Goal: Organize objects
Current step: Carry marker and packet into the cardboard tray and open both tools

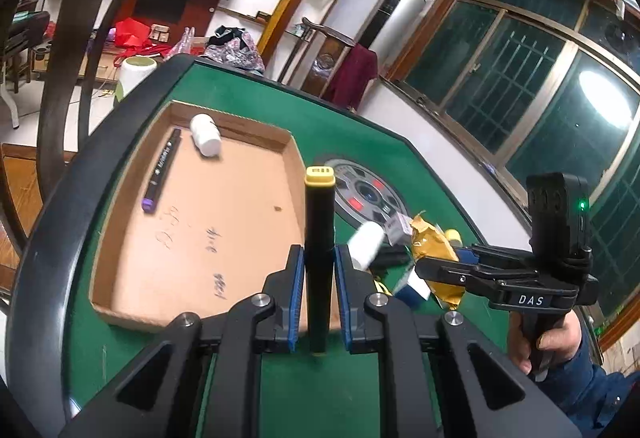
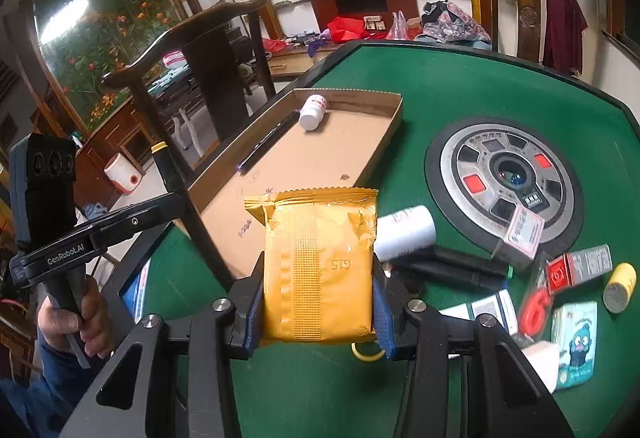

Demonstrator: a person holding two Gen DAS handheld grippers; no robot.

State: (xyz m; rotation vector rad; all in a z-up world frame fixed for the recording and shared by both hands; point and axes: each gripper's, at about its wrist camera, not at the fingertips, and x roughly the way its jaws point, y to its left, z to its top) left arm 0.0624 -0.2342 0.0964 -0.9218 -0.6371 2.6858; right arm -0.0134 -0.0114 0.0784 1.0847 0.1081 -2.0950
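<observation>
Beside the shallow brown cardboard tray point(image 2: 224, 198), your right tool point(image 2: 318, 302) clamps a soft, crinkly golden foil packet point(image 2: 320, 262) mid-body. Your left tool point(image 1: 319, 270) pinches a stiff yellow-capped black marker point(image 1: 319, 238); grip gently.

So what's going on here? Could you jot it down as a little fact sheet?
Left gripper: shut on a black marker with a yellow cap
Right gripper: shut on a yellow packet
Cardboard tray: holds a white bottle lying on its side and a dark pen
Green table: a pile of loose small things beside the tray, among them a white roll
</observation>
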